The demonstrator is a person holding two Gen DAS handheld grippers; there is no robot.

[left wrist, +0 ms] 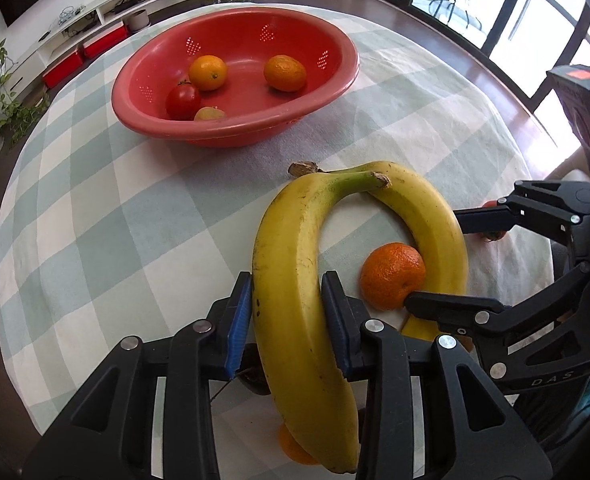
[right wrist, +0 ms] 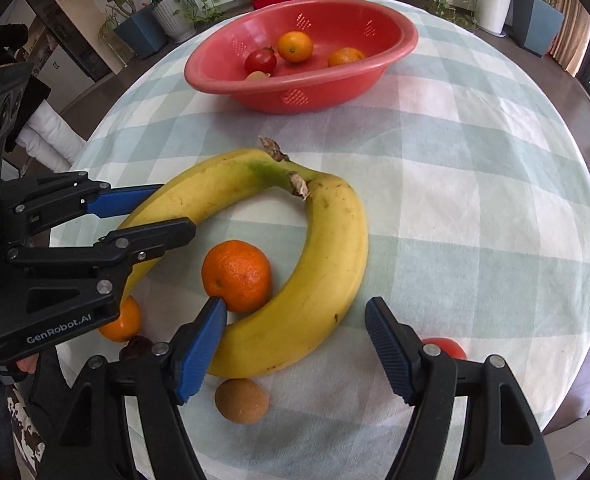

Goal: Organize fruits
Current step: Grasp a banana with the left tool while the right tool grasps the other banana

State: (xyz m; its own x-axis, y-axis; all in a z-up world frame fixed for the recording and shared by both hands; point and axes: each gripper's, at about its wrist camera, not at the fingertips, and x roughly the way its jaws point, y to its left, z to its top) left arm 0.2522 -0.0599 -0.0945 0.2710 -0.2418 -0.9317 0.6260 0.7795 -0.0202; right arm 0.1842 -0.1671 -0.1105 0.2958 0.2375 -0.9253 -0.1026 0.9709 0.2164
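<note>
- Four fruits are already seen inside the red basin (right wrist: pixel 399 46), far across the checked tablecloth (right wrist: pixel 475 208): a tomato (right wrist: pixel 260 61), a pale fruit half hidden by the rim (right wrist: pixel 257 76) and two oranges (right wrist: pixel 295 46) (right wrist: pixel 345 57).
- At the left, the left gripper (left wrist: pixel 287 312) is clamped on the left banana (left wrist: pixel 295 280), both blue pads pressed to its sides; a lift to the basin is judged the step in hand.
- Under that gripper, another orange (right wrist: pixel 123 320) and a dark fruit (right wrist: pixel 135 348) remain on the cloth.
- In the middle, a mandarin (right wrist: pixel 237 276) lies enclosed by the two bananas, joined at the stalk.
- Further right, the right banana (right wrist: pixel 327 272) is straddled by the right gripper (right wrist: pixel 295 344), jaws apart and nothing pinched; one pad (right wrist: pixel 199 352) lies just beside the mandarin.
- A brown kiwi-like fruit (right wrist: pixel 242 400) and a second tomato (right wrist: pixel 447 346) are left near the table edge.
- Roughly a third of the sorting is judged done.
</note>
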